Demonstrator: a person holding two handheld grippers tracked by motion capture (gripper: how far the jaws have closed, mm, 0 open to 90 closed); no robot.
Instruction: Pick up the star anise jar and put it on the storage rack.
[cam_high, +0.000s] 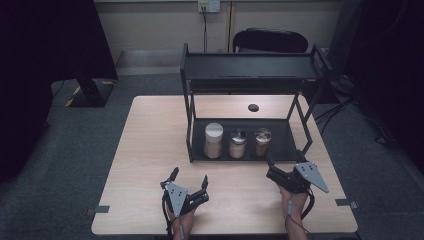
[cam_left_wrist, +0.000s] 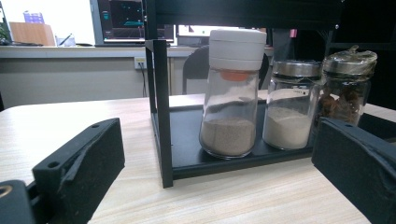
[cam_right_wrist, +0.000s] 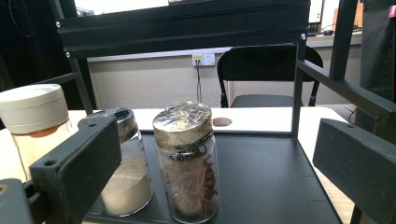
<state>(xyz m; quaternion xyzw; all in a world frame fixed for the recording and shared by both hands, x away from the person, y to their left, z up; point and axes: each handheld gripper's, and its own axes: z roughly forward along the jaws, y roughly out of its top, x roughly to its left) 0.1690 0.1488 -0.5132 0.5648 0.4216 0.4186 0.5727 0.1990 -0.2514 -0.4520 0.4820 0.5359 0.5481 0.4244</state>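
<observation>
Foil-lidded jar (cam_right_wrist: 190, 163), brown star-shaped spice inside

Three upright glass jars (cam_high: 238, 142) stand in a row on the black rack's lower shelf (cam_high: 282, 142).

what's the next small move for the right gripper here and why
Probably ease the right gripper forward so its open fingers pass either side of the foil-topped jar. That jar stands straight ahead of it on the rack's lower shelf, nearest of the three, and nothing is gripped yet.
</observation>
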